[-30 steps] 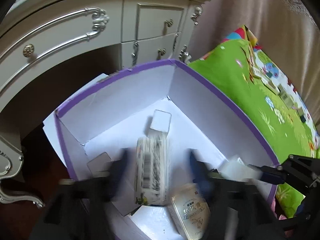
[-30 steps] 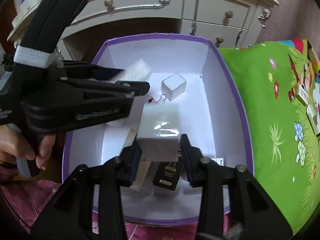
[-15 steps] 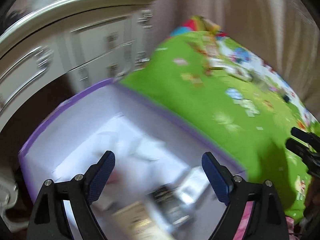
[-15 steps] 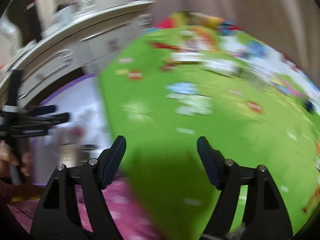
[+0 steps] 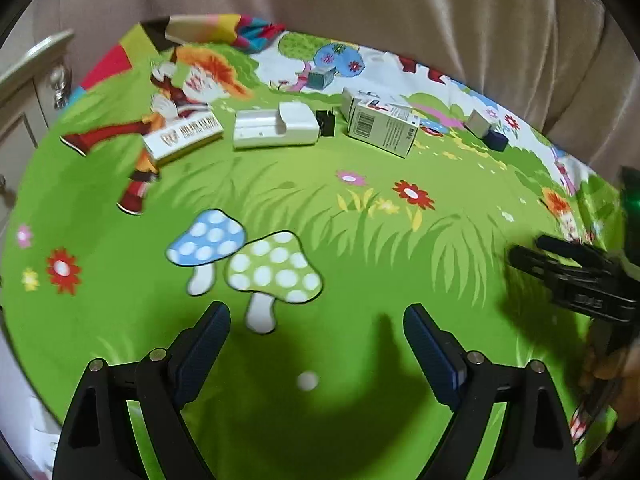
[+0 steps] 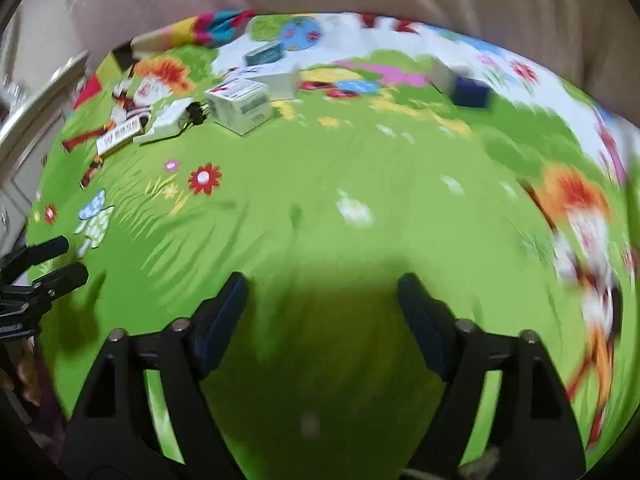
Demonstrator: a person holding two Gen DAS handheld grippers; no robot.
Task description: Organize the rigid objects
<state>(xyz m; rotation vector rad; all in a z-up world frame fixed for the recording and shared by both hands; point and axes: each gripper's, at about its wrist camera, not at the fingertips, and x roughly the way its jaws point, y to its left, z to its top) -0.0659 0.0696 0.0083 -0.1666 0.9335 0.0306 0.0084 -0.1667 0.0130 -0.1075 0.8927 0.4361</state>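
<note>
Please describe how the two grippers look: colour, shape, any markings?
The left gripper and right gripper look alike: black plastic clamp-style frames with triangular cut-outs and silver rivets. The fingers carry dark blue ribbed pads. One side bears pale lettering, too blurred to read.

Green cartoon play mat (image 5: 360, 240) is lying flat, showing printed mushrooms (image 5: 244, 258), flowers and grass. Beige curtain (image 5: 400, 12) is hanging behind its far edge. Cream dresser (image 5: 28, 80) is standing at left, just beside the mat.
</note>
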